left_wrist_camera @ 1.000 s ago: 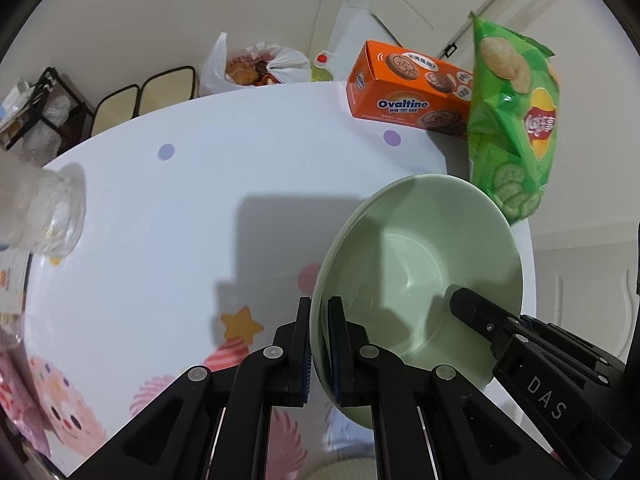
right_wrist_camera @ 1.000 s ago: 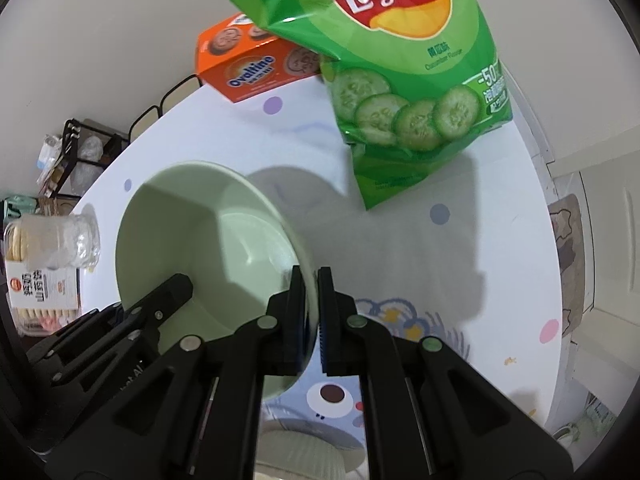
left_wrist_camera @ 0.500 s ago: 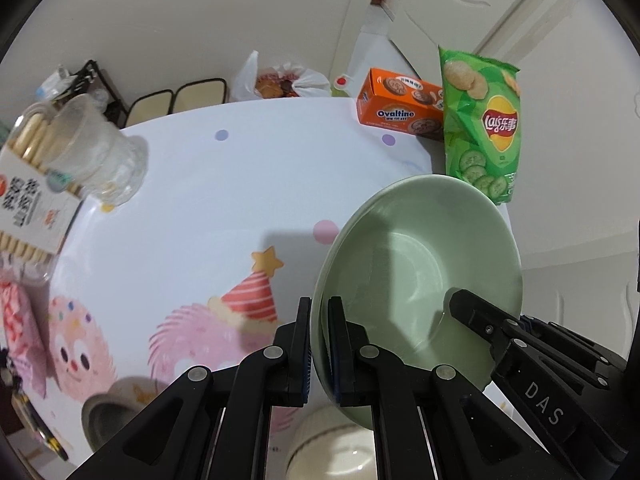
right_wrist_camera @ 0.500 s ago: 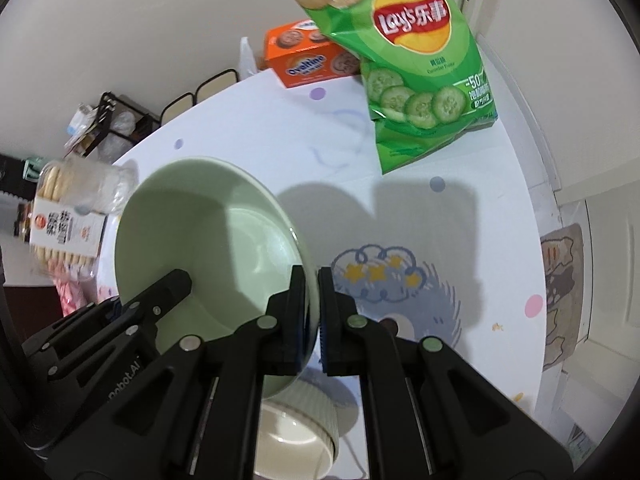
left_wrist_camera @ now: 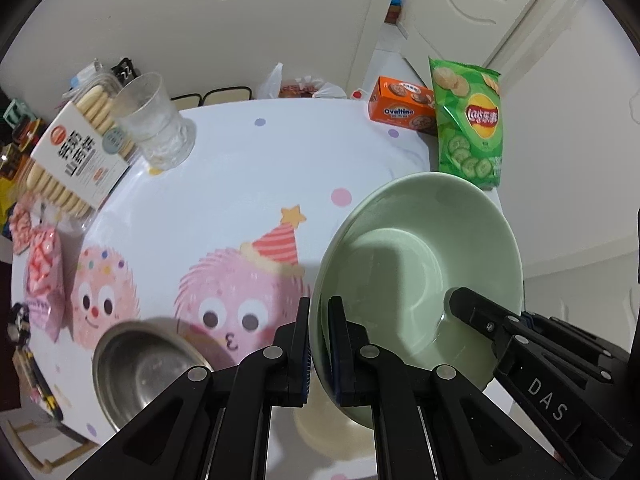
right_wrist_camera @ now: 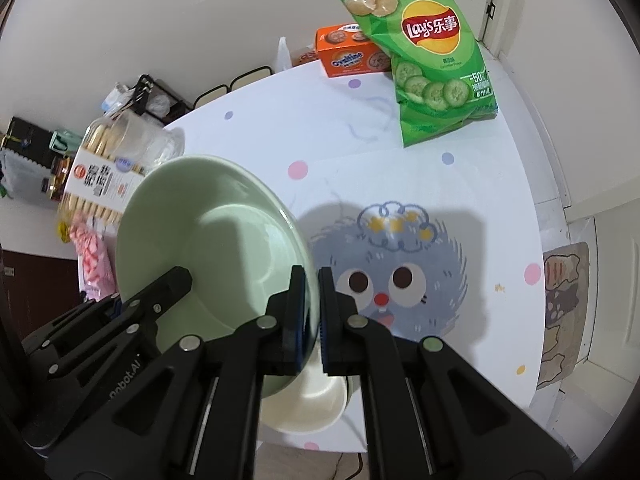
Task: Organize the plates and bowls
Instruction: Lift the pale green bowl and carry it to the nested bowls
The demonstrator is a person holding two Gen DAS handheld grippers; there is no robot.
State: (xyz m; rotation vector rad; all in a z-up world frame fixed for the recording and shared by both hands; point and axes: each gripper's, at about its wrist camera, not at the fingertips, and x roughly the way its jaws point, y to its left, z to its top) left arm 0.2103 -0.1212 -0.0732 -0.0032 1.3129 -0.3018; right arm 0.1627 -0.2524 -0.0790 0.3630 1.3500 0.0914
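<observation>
Green bowl (left_wrist_camera: 416, 280), pale and glossy, hangs tilted above the round worktop (left_wrist_camera: 248, 168), carried between the two grippers. The left gripper (left_wrist_camera: 319, 320) has its fingers (left_wrist_camera: 302, 344) closed tight on the bowl's rim at one side, one finger inside the rim and one outside. The right gripper (right_wrist_camera: 311, 288) pinches the opposite edge of the rim in the same way, its blue-padded fingers (right_wrist_camera: 326, 312) pressed against the thin wall. Below the green bowl, a cream ribbed bowl (right_wrist_camera: 308, 404) stands on the worktop, partly hidden by the fingers in both views. Left of the green bowl in the left wrist view, a steel bowl (left_wrist_camera: 144, 368) sits on the worktop near its edge, overlapping a pink cartoon creature printed on the cloth. Beyond the green bowl, at the far rim of the worktop, a green Lay's crisp bag (left_wrist_camera: 468, 124) leans just beside an orange Ovaltine box (left_wrist_camera: 400, 110). Far to the left of the green bowl, a clear glass tumbler (left_wrist_camera: 154, 124) stands next to a tray of biscuits in a white sleeve (left_wrist_camera: 76, 156), with pink sweet packets (left_wrist_camera: 42, 276) nearer the worktop's edge. In the right wrist view a grey-blue cartoon creature on the cloth lies just right of the green bowl.
</observation>
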